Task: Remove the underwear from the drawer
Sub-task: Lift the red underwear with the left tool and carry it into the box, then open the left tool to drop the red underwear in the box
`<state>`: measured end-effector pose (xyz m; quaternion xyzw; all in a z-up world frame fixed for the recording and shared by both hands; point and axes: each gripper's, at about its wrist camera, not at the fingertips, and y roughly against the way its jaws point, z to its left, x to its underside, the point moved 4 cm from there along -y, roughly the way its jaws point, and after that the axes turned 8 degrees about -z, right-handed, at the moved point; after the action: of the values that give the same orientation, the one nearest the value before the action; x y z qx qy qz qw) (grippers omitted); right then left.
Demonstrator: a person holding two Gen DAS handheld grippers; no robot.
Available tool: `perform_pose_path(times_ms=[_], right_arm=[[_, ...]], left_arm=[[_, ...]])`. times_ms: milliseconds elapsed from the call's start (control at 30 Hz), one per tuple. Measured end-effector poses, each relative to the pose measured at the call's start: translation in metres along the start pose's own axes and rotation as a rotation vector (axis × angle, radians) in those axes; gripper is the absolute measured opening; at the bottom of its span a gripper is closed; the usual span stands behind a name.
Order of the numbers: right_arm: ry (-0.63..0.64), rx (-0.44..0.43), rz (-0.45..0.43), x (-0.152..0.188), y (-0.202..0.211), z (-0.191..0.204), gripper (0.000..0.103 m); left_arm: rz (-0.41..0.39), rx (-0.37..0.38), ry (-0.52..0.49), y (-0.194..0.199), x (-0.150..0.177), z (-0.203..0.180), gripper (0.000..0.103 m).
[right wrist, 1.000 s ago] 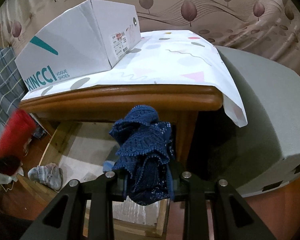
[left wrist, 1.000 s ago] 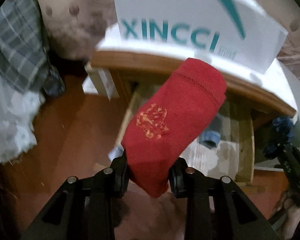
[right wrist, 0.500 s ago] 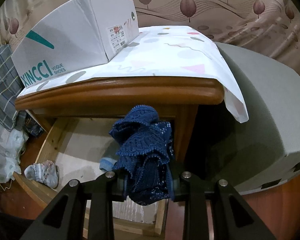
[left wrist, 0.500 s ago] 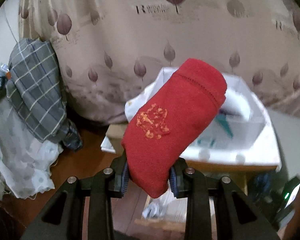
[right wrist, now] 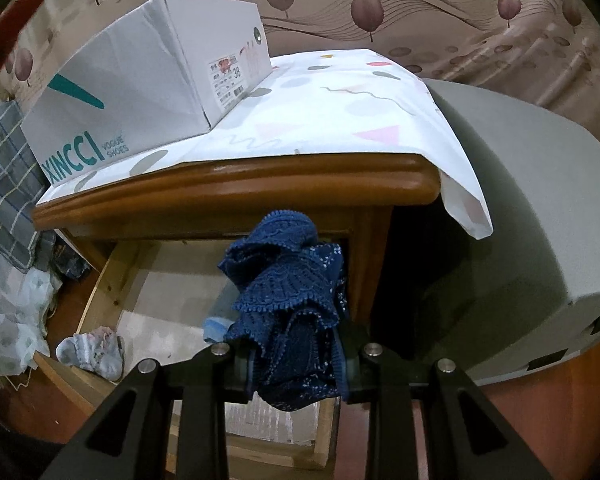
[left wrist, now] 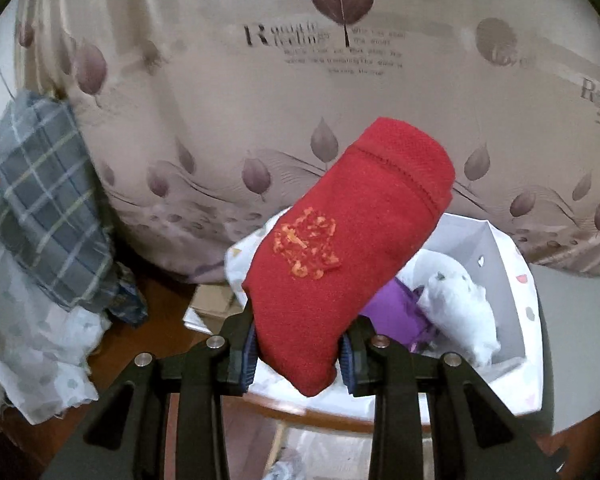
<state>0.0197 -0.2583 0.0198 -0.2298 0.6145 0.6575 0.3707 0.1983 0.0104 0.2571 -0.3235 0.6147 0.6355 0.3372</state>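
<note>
Two garments are gripped — the left gripper [left wrist: 296, 354] clamps red underwear [left wrist: 348, 256], its long axis slanting up-right above the open shoe box [left wrist: 496, 264]; the right gripper [right wrist: 296, 364] clamps blue lace underwear [right wrist: 288, 304] over the drawer [right wrist: 112, 276].

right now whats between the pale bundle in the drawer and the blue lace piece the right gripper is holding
In the right wrist view, bare drawer floor lies between the pale bundle and the blue lace underwear, with one small light-blue item at the lace's edge.

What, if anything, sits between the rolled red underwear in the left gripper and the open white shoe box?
Nothing visible. The left gripper holds the rolled red underwear above the open white shoe box, which already holds white and purple items.
</note>
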Motion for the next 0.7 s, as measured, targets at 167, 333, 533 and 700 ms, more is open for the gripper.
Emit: perform_pose_path(times_ms=[167, 333, 533, 700], right_arm=[[-0.026, -0.005, 0.014, 0.0, -0.001, -0.004, 0.028], [-0.032, -0.01, 0.015, -0.001, 0.0, -0.005, 0.028], [-0.058, -0.026, 0.036, 0.0, -0.003, -0.007, 0.028], [-0.051, -0.029, 0.042, 0.001, -0.005, -0.006, 0.028]], left_arm=[[0.054, -0.044, -0.039, -0.05, 0.001, -0.011, 0.03], [0.129, -0.043, -0.002, -0.092, 0.015, -0.012, 0.03], [0.179, -0.063, 0.007, -0.121, 0.033, -0.012, 0.03], [0.185, -0.085, -0.005, -0.131, 0.041, -0.009, 0.031]])
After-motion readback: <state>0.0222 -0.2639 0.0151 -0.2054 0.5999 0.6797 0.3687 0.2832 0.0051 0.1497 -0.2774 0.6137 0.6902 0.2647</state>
